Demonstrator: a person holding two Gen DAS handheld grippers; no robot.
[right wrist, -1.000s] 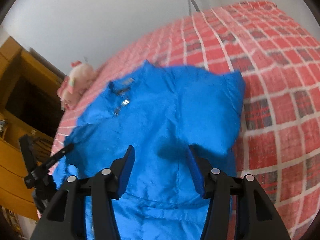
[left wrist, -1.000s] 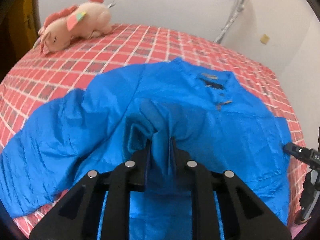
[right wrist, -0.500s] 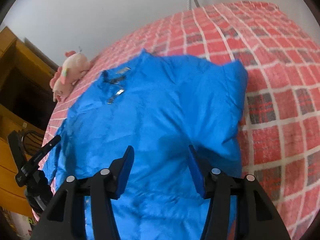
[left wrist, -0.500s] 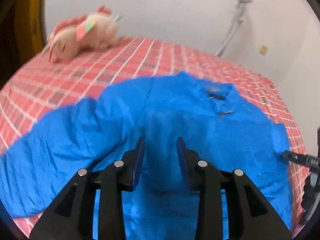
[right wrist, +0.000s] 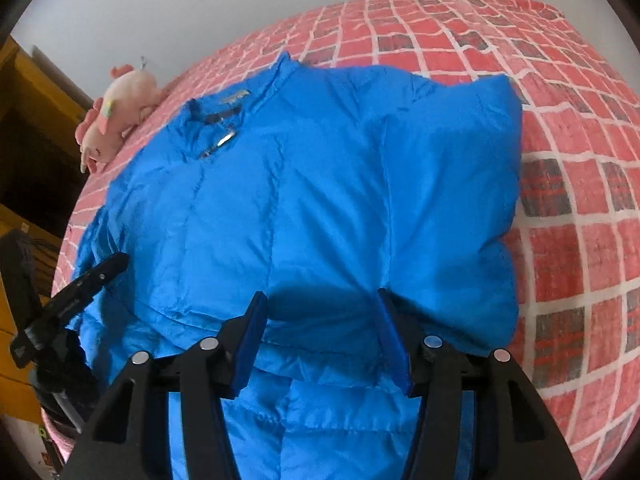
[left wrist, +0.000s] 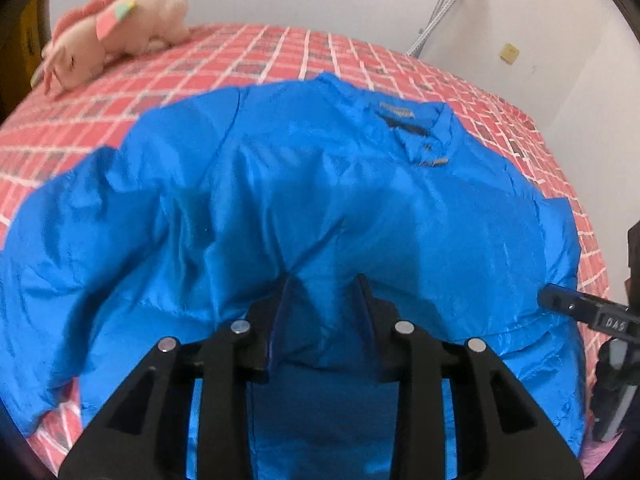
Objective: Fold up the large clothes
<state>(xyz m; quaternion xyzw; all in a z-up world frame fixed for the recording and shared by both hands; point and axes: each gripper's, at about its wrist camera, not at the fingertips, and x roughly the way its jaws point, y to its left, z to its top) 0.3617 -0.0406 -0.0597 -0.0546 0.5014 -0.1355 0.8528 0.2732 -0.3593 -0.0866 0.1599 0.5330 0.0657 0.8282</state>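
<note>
Red checked bed [left wrist: 360,56], jacket [left wrist: 320,184] mid-frame. Both my claws, left [left wrist: 324,300] and right [right wrist: 320,316], gape empty. Risk: slick fabric slips, fold springs back.

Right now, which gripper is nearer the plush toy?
Left. The left gripper sits on the jacket side toward the plush; the right gripper is on the far side.

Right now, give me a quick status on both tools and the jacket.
Left tool open, right tool open. Blue jacket spread on bed, unheld. Plush toy well clear.
</note>
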